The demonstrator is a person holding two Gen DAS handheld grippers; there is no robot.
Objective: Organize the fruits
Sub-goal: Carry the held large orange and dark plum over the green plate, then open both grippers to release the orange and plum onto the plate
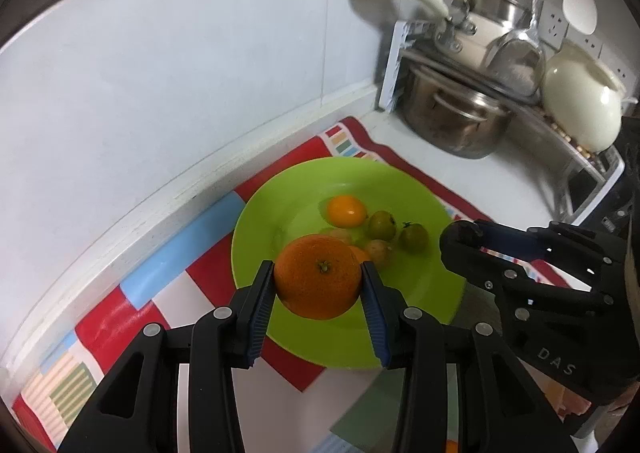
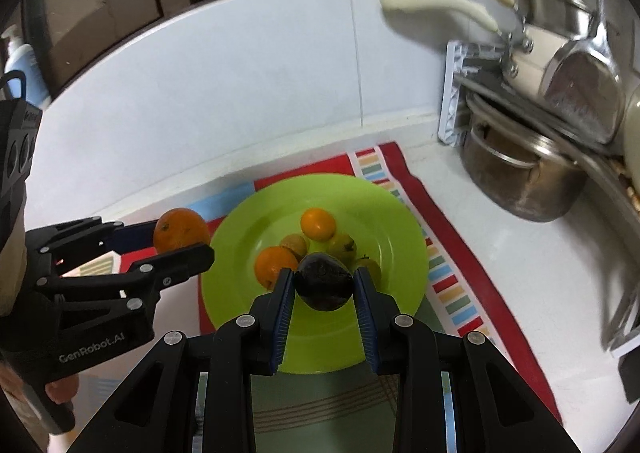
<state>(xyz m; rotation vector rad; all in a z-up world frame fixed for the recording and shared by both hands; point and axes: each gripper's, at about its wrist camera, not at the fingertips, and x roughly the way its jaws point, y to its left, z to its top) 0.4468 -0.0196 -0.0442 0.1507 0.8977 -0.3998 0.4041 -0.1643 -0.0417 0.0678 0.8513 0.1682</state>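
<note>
Here, the left gripper jaws pinch an orange; the right gripper jaws pinch a dark fruit, both above the green plate.

White "DAS" lettering on the black body of the right tool, seen from the left wrist view; reads as a fragment, rest cut off; "GenRobot.AI" in white on the black body of the left tool, right wrist view; markings on the wall sockets and the blue bottle's label too blurred to read.
</note>
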